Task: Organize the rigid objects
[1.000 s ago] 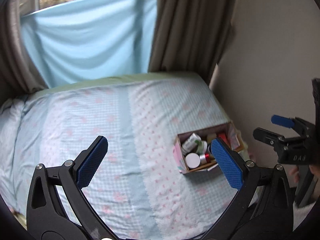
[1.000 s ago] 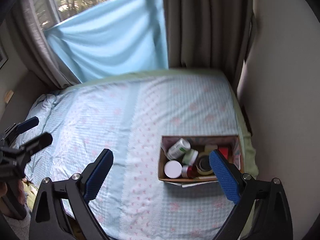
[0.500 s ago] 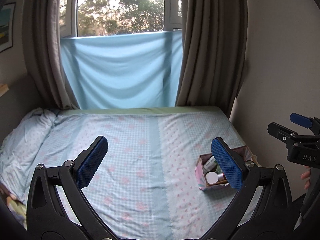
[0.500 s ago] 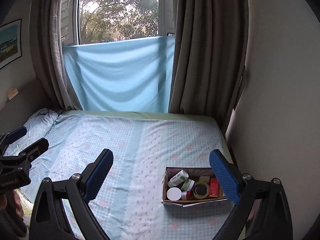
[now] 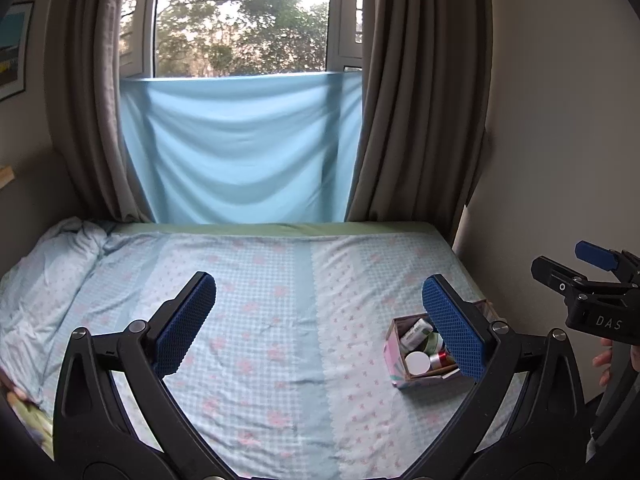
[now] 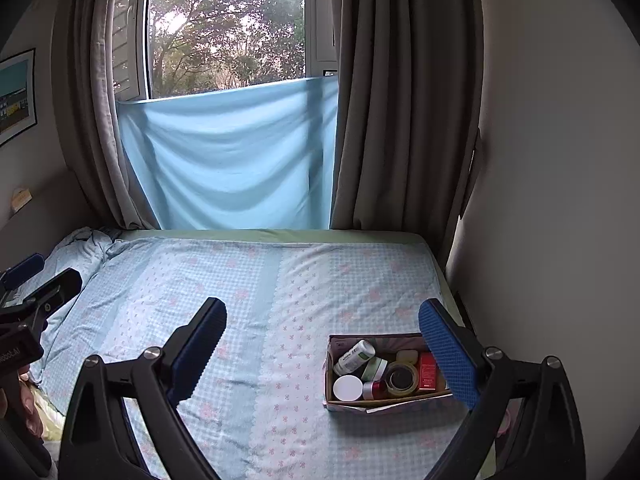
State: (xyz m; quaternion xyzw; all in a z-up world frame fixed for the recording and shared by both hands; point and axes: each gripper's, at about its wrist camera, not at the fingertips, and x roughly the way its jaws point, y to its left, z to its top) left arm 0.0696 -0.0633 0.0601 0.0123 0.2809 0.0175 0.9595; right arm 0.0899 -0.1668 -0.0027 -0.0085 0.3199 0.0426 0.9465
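Both claws lifted; box lies crosswise

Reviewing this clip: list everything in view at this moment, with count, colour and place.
box: 1, patterned, on bed near right wall
white bottle: 1, lying in box
white-lidded jar: 1, in box
tape roll: 1, yellowish, in box
red carton: 1, in box
bed: 1, blue checked sheet
blue cloth: 1, hung under window
curtains: 2, grey-brown, flanking window
picture: 1, left wall
left gripper: open, empty
right gripper: open, empty
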